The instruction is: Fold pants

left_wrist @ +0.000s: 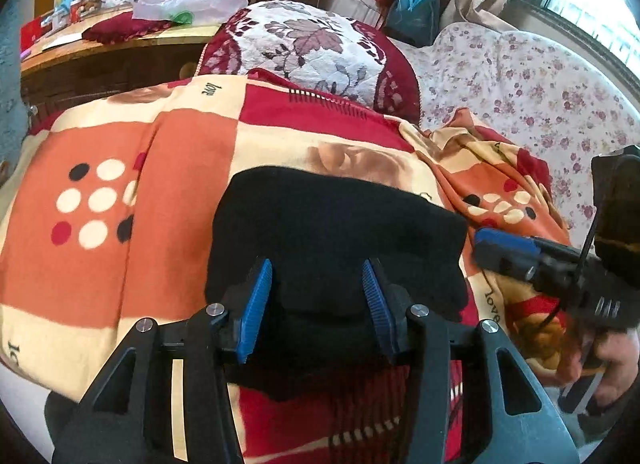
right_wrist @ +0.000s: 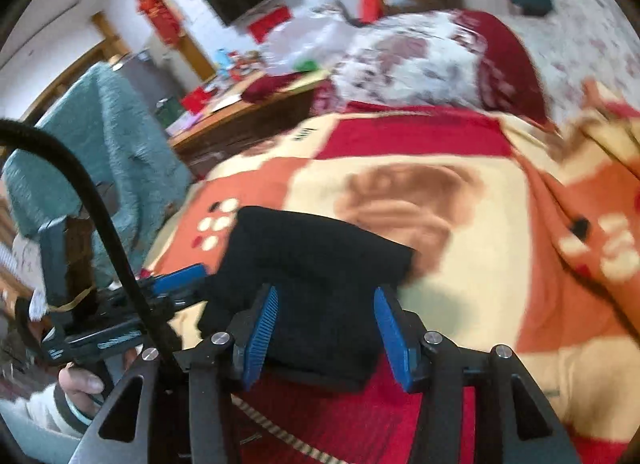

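Observation:
The black pants lie as a folded bundle on a red, orange and cream blanket. My left gripper hovers over the bundle's near edge, its blue pads standing apart with black cloth showing between them but not pinched. In the right wrist view the pants sit just ahead of my right gripper, which is open, its pads clear of the cloth. The right gripper also shows at the bundle's right edge, and the left gripper at its left edge.
A floral cushion lies beyond the blanket, with a flowered sheet to its right. A cluttered wooden desk stands at the far left. A teal cloth is draped at the left, and a black cable arcs past a person's hand.

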### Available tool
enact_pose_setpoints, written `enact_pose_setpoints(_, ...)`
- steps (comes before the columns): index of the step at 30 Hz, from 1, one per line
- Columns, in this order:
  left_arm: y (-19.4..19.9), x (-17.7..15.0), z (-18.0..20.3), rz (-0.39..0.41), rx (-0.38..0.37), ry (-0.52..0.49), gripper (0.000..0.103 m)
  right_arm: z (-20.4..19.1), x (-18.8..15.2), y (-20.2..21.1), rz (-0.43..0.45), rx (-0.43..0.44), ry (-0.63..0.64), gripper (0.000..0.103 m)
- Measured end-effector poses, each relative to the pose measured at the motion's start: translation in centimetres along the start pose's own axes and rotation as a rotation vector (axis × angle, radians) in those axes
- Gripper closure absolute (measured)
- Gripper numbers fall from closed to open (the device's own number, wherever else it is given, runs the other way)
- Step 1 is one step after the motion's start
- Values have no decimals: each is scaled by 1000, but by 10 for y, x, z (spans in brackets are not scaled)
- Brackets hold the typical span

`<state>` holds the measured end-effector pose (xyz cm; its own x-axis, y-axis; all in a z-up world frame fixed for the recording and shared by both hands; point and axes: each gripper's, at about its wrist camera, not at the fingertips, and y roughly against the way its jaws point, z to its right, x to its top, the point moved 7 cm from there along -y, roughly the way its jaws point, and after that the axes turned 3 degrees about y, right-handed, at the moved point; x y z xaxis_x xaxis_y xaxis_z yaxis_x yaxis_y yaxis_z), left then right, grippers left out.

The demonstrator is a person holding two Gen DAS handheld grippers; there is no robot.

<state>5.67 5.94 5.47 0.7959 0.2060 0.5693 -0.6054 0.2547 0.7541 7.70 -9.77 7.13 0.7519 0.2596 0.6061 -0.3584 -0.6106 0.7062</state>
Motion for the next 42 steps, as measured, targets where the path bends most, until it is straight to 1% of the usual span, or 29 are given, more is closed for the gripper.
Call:
enact_pose_setpoints(3, -12, 4, -3, -14, 26, 15, 57, -8, 0, -20, -29, -35, 76, 55)
enact_pose_setpoints(5, -18, 5, -7, -21, 43, 26, 57, -8, -2, -34, -56, -50, 94, 55)
enact_pose_setpoints(8, -26, 6, -12, -32, 49, 47, 57, 3, -9, -51, -94, -76, 80, 55)
enact_pose_setpoints(10, -31, 7, -14, -37, 63, 55, 55, 11, -10, -57, -85, -79, 62, 54)
enact_pose_setpoints(15, -38, 8, -12, -34, 91, 43, 55, 22, -8, -66, -95, -105, 51, 52)
enact_pose_setpoints(20, -34, 9, -11, -32, 106, 44, 55, 21, -7, -55, -94, -91, -2, 52)
enact_pose_setpoints(23, -25, 10, -10, -17, 120, 43, 55, 19, -9, -46, -83, -96, -27, 53)
enact_pose_setpoints(26, -13, 11, -6, 14, 144, 27, 55, 13, -10, -37, -74, -104, -32, 53)
enact_pose_setpoints(31, 8, 10, 1, 60, 177, 5, 55, 1, -9, -23, -26, -105, -38, 53)
enact_pose_setpoints(36, 29, 12, 5, 108, 195, -1, 55, -12, -6, -7, 27, -122, -16, 53)
enact_pose_setpoints(42, 50, 14, 13, 151, 220, -17, 55, -20, -3, 8, 66, -121, -13, 53)
